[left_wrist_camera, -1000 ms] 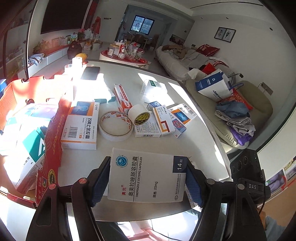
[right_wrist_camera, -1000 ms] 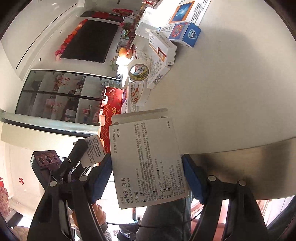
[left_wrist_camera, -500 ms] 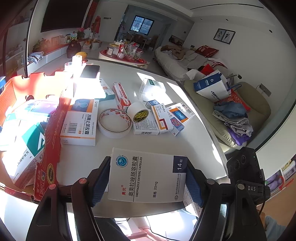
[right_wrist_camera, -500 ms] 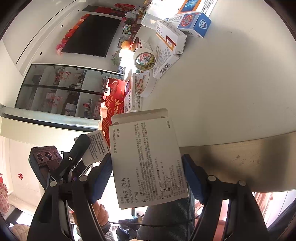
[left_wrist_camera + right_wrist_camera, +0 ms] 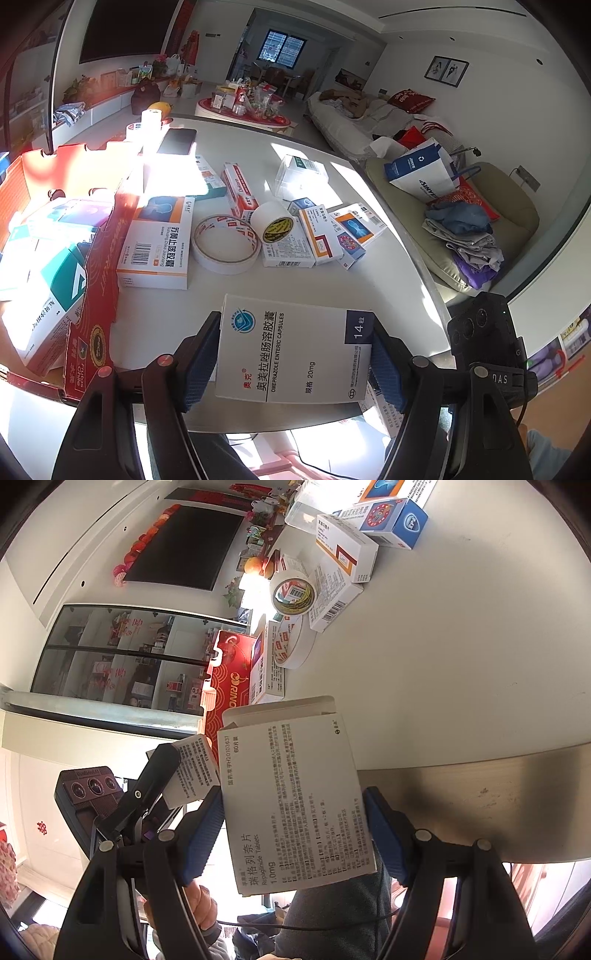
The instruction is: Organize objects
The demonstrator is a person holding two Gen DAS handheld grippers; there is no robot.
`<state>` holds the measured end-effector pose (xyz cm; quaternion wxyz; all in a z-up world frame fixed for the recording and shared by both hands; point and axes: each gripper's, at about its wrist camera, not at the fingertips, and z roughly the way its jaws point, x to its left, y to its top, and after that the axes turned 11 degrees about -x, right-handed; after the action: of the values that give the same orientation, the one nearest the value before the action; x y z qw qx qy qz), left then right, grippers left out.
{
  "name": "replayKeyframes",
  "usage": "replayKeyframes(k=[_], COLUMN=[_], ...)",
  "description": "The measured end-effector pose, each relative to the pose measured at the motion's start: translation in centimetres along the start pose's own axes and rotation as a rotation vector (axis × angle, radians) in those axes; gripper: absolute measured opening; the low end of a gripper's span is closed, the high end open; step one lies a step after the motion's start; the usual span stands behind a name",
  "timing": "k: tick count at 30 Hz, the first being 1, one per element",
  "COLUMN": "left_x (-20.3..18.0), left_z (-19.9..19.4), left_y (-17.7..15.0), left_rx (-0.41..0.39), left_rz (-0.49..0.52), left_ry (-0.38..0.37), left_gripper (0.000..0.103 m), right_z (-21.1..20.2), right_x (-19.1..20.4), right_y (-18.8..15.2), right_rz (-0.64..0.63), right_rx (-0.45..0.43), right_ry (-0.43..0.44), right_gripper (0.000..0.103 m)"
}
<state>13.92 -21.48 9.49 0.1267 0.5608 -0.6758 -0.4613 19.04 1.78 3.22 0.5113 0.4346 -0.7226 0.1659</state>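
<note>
The omeprazole capsule box (image 5: 295, 354) sits clamped flat between the blue pads of the left gripper (image 5: 295, 363), held just above the near edge of the white table (image 5: 399, 273), label up. Over in the other hand, the right gripper (image 5: 295, 834) is clenched on a repaglinide tablet box (image 5: 291, 797), its top flap open, held past the table's rim (image 5: 480, 753) rather than over the surface.

Beyond the omeprazole box there is a bare strip of tabletop, then the clutter: a white-and-orange medicine box (image 5: 157, 247) lying flat, a wide ring of double-sided tape (image 5: 225, 243) just beside it, a roll of white tape (image 5: 272, 221) touching a cluster of small medicine boxes (image 5: 325, 236). The right side of the table toward its curved edge is open. On the left, a red cardboard box (image 5: 99, 266) stands with its flaps up, several boxes already lying inside, its wall close to the left gripper's finger.

The left gripper tilts downward toward the table; the right one is rolled well over, so the table looks tipped on its side. A hand (image 5: 201, 904) grips the left gripper's handle in the right wrist view.
</note>
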Motion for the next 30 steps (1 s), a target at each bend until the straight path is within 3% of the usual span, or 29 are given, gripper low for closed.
replayKeyframes(k=[30], left_x=[-0.10], left_z=[-0.04], left_y=[0.03], left_rx=[0.001], left_rz=[-0.003], left_ry=[0.001], left_gripper=[0.078], right_z=[0.03], right_x=[0.34], right_y=[-0.47], right_rz=[0.001], right_rx=[0.006], right_ry=[0.002], right_gripper=[0.075])
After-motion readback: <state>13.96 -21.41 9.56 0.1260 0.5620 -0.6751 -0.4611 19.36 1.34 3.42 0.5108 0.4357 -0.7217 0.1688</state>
